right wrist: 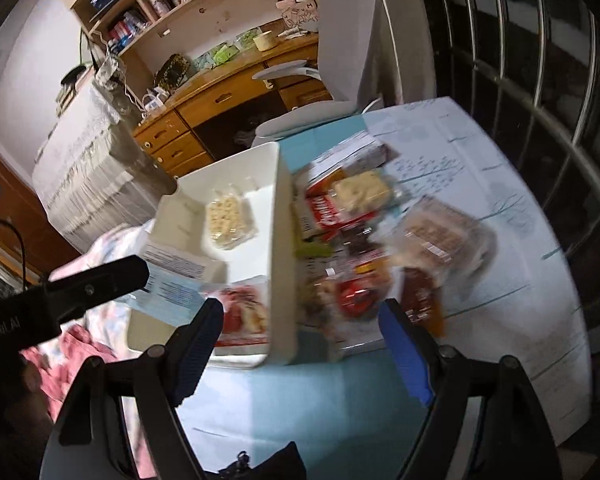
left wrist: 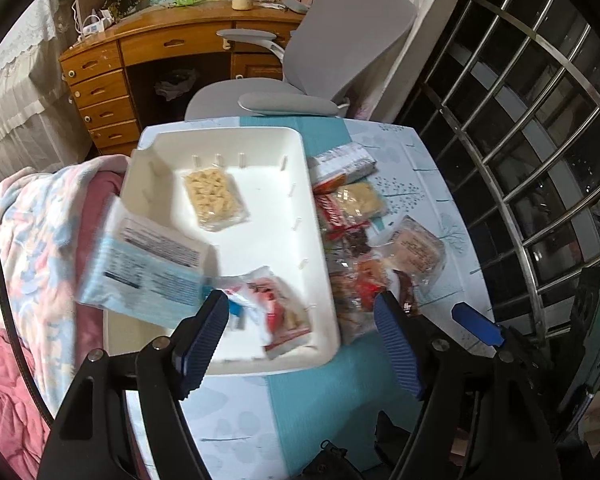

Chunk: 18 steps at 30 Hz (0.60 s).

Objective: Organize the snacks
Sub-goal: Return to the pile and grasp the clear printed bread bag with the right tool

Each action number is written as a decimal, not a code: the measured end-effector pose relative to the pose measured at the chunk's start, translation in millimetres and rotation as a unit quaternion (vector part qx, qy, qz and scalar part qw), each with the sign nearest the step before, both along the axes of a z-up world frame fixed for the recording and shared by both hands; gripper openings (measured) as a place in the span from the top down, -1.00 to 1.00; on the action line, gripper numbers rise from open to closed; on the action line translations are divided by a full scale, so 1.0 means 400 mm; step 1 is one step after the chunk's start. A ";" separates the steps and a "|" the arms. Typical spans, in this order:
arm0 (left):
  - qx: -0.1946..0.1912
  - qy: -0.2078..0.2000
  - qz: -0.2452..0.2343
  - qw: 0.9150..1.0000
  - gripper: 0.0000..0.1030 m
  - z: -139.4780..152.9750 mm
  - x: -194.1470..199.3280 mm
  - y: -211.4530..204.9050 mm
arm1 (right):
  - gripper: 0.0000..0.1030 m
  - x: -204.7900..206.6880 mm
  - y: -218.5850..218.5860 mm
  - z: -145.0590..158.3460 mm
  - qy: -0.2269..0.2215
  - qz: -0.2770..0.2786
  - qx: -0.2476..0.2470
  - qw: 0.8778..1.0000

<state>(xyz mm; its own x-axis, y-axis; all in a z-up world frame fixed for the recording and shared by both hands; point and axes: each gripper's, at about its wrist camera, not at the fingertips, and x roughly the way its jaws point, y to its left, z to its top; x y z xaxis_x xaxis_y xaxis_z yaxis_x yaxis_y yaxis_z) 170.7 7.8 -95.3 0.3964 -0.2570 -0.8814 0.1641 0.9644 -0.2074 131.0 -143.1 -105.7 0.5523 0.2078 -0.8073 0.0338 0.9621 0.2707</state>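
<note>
On the small table with its blue-patterned cloth [left wrist: 416, 168] sits a white bin [left wrist: 320, 240], centre frame in both views. Inside it lie a clear pack of pale crackers [left wrist: 214, 196], a blue-and-white packet [left wrist: 148, 268] propped over its left rim, and a red-printed pack [left wrist: 284, 312] at its near end. Right of the bin, a heap of mixed snacks [left wrist: 364, 240] stays on the cloth. Left gripper [left wrist: 300, 320] stands wide apart, gripping nothing. Right gripper [right wrist: 300, 320] likewise gapes over the bin's near corner, empty.
</note>
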 end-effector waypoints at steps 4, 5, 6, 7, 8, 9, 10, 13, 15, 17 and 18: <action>-0.007 0.010 0.001 1.000 -0.44 -0.015 0.004 -0.070 | -0.57 0.000 -0.040 0.003 -0.003 0.021 -0.048 0.999; -0.008 0.013 0.002 1.000 -0.45 -0.020 0.005 -0.084 | -0.57 0.000 -0.051 0.003 -0.004 0.028 -0.059 0.998; -0.010 0.018 0.004 1.000 -0.47 -0.027 0.007 -0.106 | -0.57 0.000 -0.064 0.003 -0.006 0.035 -0.073 0.997; -0.011 0.022 0.005 1.000 -0.51 -0.033 0.008 -0.119 | -0.57 -0.001 -0.075 0.001 -0.007 0.041 -0.083 0.996; -0.013 0.027 0.007 1.000 -0.53 -0.040 0.010 -0.137 | -0.57 0.000 -0.083 0.000 -0.008 0.047 -0.093 0.995; -0.015 0.031 0.009 0.999 -0.54 -0.047 0.013 -0.150 | -0.57 0.000 -0.092 -0.001 -0.010 0.053 -0.103 0.993; -0.016 0.035 0.010 0.999 -0.54 -0.054 0.014 -0.166 | -0.57 0.001 -0.107 -0.003 -0.012 0.060 -0.114 0.992; -0.019 0.048 0.012 0.999 -0.54 -0.074 0.020 -0.207 | -0.57 0.010 -0.141 -0.009 -0.012 0.071 -0.132 0.989; -0.021 0.060 0.016 0.998 -0.54 -0.091 0.024 -0.237 | -0.57 0.017 -0.167 -0.018 -0.011 0.078 -0.145 0.986; -0.027 0.073 0.023 0.997 -0.54 -0.109 0.030 -0.260 | -0.57 0.024 -0.191 -0.026 -0.012 0.086 -0.158 0.984; -0.032 0.082 0.028 0.996 -0.55 -0.120 0.034 -0.271 | -0.57 0.029 -0.205 -0.030 -0.013 0.093 -0.166 0.982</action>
<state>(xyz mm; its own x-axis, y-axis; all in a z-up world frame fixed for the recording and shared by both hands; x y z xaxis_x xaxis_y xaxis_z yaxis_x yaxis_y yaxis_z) 184.1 -100.4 -143.2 0.2631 -0.2968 -0.9180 0.0698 0.9549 -0.2887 142.8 -225.0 -117.8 0.5503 0.0350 -0.8342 -0.1530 0.9864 -0.0595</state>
